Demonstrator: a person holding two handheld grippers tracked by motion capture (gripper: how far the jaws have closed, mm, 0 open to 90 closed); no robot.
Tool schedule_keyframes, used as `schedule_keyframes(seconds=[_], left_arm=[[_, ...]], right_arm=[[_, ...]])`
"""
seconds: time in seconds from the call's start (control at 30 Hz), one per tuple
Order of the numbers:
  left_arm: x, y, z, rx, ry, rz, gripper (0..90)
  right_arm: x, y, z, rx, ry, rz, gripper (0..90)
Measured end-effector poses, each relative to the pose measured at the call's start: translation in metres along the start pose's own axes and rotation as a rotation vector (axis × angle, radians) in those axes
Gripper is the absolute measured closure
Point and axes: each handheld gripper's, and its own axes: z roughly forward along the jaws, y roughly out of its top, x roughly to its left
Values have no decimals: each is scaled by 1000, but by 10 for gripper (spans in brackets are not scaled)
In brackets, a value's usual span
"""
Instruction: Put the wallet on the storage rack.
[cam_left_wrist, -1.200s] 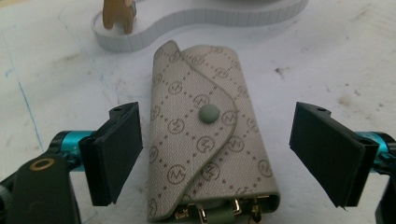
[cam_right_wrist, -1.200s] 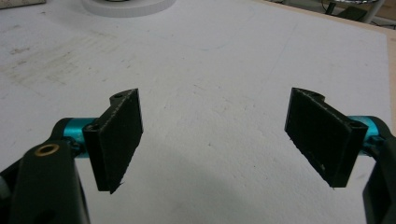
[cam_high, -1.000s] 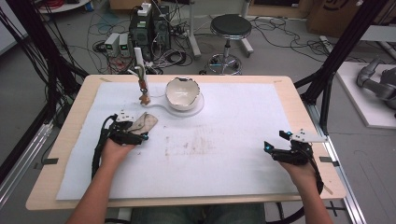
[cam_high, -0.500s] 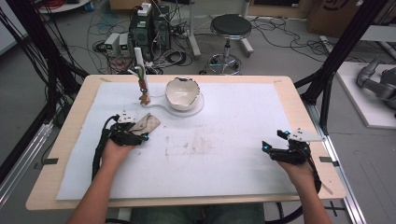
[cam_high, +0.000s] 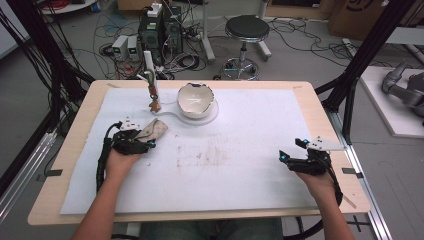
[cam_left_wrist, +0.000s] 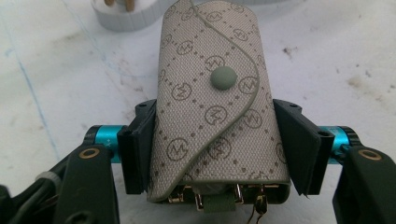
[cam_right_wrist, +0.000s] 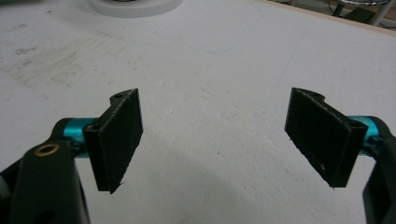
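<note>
The left tool had just been closing and now clamped a beige monogrammed key pouch, its two black jaws pressing the pouch's long sides near the lower end. The pouch lay flat on the white sheet that covered the worktop, on the person's left side, its flap held shut by a round grey snap; metal key hooks showed at the open bottom edge. In the high view the pouch stuck out from the tool toward the far edge, just in front of a small stand and near a cracked white bowl that sat on a round white base.

The right tool rested well apart from all this, at the right side of the sheet, its jaws standing wide apart with nothing between them but bare, lightly stained sheet. In the high view the right tool pointed toward the middle of the worktop
</note>
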Motion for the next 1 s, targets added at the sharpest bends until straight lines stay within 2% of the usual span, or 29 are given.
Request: schedule_keyframes(seconds=[0.2,0.27,0.43,0.63,0.7,0.73,0.9,1.0], left_arm=[[-4,5,-8,-24,-12,17,356],[-7,8,-10,-18,-9,43,356],[-14,20,-14,-28,-25,68,356],[-24,38,-14,-37,-43,104,356],[-27,49,-14,-46,-48,120,356],[-27,49,-14,-46,-48,120,356],[-31,71,-13,-73,-65,136,357],[-32,78,-13,-78,-64,142,357]], right_arm=[[2,1,3,4,9,-1,196],[1,2,4,1,9,-10,196],[0,2,4,-3,11,-5,196],[-1,3,6,-2,17,3,196],[-1,2,7,-3,16,-2,196],[-1,2,7,-3,15,-1,195],[-1,3,7,-6,18,1,195],[0,3,7,-5,19,3,196]])
